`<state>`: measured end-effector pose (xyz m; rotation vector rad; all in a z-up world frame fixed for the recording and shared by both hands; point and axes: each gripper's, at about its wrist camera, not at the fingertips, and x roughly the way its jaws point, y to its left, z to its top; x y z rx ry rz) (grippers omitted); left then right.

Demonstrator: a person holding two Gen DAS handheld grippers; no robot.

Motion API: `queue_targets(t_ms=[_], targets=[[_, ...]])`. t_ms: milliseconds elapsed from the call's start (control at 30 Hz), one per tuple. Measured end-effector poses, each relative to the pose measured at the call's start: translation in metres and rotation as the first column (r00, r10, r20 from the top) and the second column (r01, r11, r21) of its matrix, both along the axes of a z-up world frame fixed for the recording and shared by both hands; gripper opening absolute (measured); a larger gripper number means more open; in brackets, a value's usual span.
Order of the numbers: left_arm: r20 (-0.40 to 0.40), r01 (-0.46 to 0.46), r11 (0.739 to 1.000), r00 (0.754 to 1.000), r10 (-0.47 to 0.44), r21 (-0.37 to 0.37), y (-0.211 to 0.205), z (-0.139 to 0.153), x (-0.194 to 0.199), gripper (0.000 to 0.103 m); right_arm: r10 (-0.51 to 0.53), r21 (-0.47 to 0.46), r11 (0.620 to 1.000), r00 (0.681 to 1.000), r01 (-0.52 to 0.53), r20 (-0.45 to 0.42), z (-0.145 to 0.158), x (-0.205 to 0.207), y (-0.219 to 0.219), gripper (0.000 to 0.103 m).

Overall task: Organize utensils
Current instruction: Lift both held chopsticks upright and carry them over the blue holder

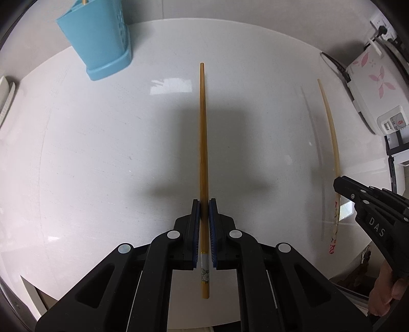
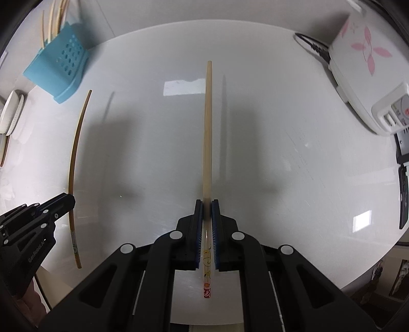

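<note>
Chopsticks, two of them, each gripped in its own jaws above the white bench (image 1: 89,153). Darker brown chopstick (image 1: 203,143) clamped near its decorated butt end by the left gripper (image 1: 204,204), jaws closed tight on it, thin tip pointing away toward the far edge of the bench; seen again in the right wrist view (image 2: 74,163) as a curved brown stick off to the left, with the left gripper (image 2: 67,200) at its lower part. Paler chopstick (image 2: 207,138) with a red and yellow printed butt end pinched the same way by the right gripper (image 2: 207,203), jaws pressed shut on it, tip likewise pointing away; visible in the left wrist view (image 1: 329,127) at the right, held by the right gripper (image 1: 338,182), part of a hand (image 1: 388,293) behind it. Shadows of both sticks and grippers cast on the bench below. Blue perforated utensil holder (image 2: 61,69) standing at the far left of the bench, several pale chopsticks (image 2: 55,21) upright inside it. White appliance with pink flower print (image 2: 363,63) at the far right, black cable (image 2: 311,44) plugged into its side. Stacked white dishes (image 2: 10,115) at the left edge.
</note>
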<state>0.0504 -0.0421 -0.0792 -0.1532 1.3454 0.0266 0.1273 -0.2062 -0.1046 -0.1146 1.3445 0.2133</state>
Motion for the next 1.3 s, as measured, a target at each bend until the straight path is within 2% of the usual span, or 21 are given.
queue_targets(t_ms=[100,200,800,900,1300], targets=[[0.021,-0.008,0.999,1.0,0.009,-0.032,0.018,0.002,-0.002,0.006,0.012,0.005,1.0,1.0,-0.012,0.017,0.002,-0.004,0.012,0.006],[0.043,-0.012,0.999,0.999,0.014,-0.029,0.019,-0.003,-0.008,0.006,0.024,0.005,1.0,0.999,-0.024,0.04,0.004,-0.012,0.028,0.006],[0.178,-0.05,0.998,0.983,0.055,-0.033,0.079,0.049,-0.021,0.007,0.091,0.069,0.992,0.98,-0.105,0.178,0.046,-0.016,0.105,0.006],[0.2,-0.056,0.998,0.978,0.058,-0.015,0.092,0.058,-0.022,0.006,0.091,0.082,0.991,0.977,-0.109,0.192,0.054,-0.015,0.119,0.006],[0.286,-0.105,0.994,0.953,0.102,-0.004,0.128,0.083,-0.006,0.007,0.099,0.132,0.982,0.961,-0.137,0.258,0.08,-0.009,0.167,0.006]])
